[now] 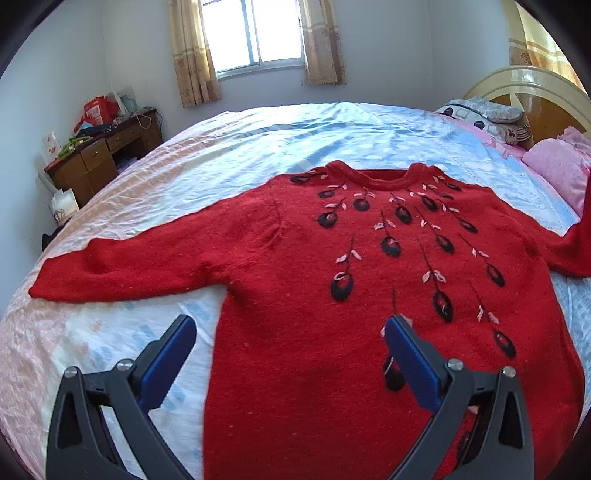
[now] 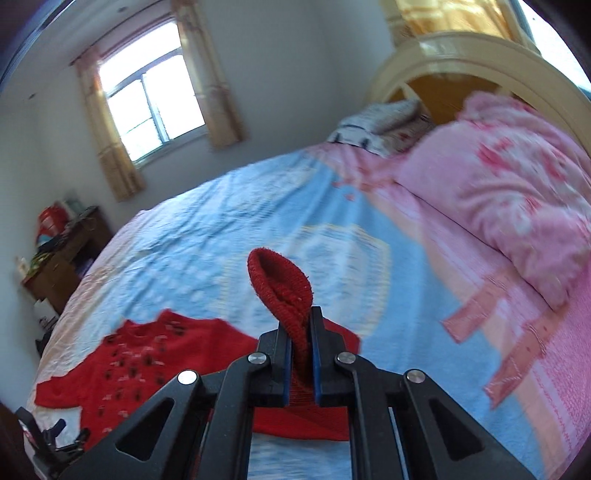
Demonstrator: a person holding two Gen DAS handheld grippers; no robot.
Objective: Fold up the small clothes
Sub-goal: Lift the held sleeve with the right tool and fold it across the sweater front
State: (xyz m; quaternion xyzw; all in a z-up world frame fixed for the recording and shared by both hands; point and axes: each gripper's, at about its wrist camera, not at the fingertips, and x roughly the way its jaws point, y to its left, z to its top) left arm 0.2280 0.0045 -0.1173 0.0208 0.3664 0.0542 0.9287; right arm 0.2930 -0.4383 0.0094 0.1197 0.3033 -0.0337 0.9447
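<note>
A red knitted sweater [image 1: 332, 295] with black buds and pale pink leaves stitched down its front lies face up on the bed's blue, white and pink sheet [image 1: 240, 147], its neck towards the window [image 1: 255, 33]. Far to the left of the sweater, a brown wooden desk [image 1: 107, 155] piled with clutter stands against the wall. The sweater's one sleeve stretches out flat to the left. The left gripper [image 1: 290, 328] hovers over the sweater's lower edge with its blue-padded fingers [image 1: 173, 358] spread wide, one above the bare sheet and one above the knit, nothing between them. To the right of the sweater, a pink pillow [image 1: 557, 166] lies by the cream headboard [image 1: 517, 81]. The right gripper [image 2: 300, 325] pinches the sweater's other sleeve cuff [image 2: 280, 277], its pads pressed together on the knit, the cuff's open end standing up beyond the fingertips, above the sheet.
</note>
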